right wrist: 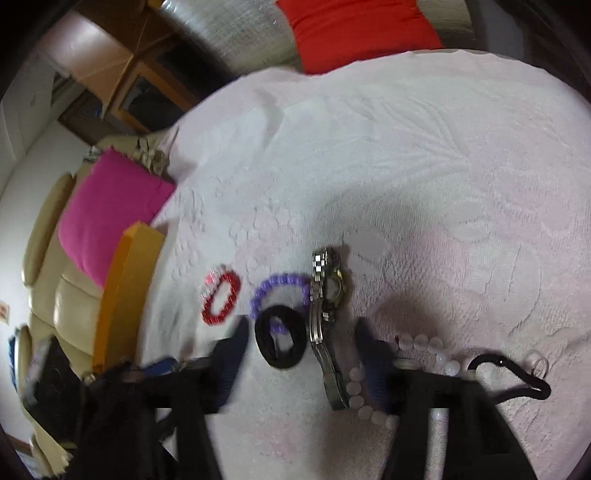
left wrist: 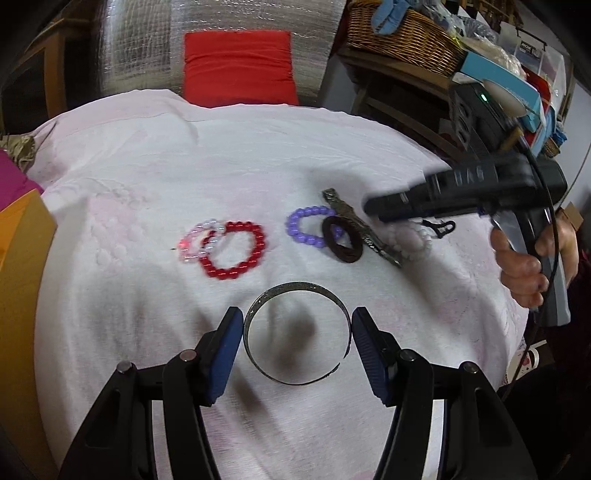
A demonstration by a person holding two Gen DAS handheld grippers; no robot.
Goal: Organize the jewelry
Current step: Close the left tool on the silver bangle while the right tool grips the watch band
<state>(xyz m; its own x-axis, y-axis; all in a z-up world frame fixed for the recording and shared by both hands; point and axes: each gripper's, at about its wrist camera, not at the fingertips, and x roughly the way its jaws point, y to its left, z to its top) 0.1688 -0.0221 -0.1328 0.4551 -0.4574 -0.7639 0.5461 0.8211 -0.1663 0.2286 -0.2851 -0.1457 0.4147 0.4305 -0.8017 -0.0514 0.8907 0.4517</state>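
Note:
My left gripper is shut on a thin metal bangle, one blue pad on each side, and holds it above the cloth with a shadow under it. Beyond lie a red bead bracelet over a pink one, a purple bead bracelet, a dark hair tie, a metal watch and a white bead bracelet. My right gripper stands open just above the cloth. The hair tie and the watch lie between its blurred fingers, untouched by the pads.
A pale pink textured cloth covers the surface. A black cord loop and a small ring lie at the right. An orange box and pink cushion stand left, a red cushion behind, a wicker basket at back right.

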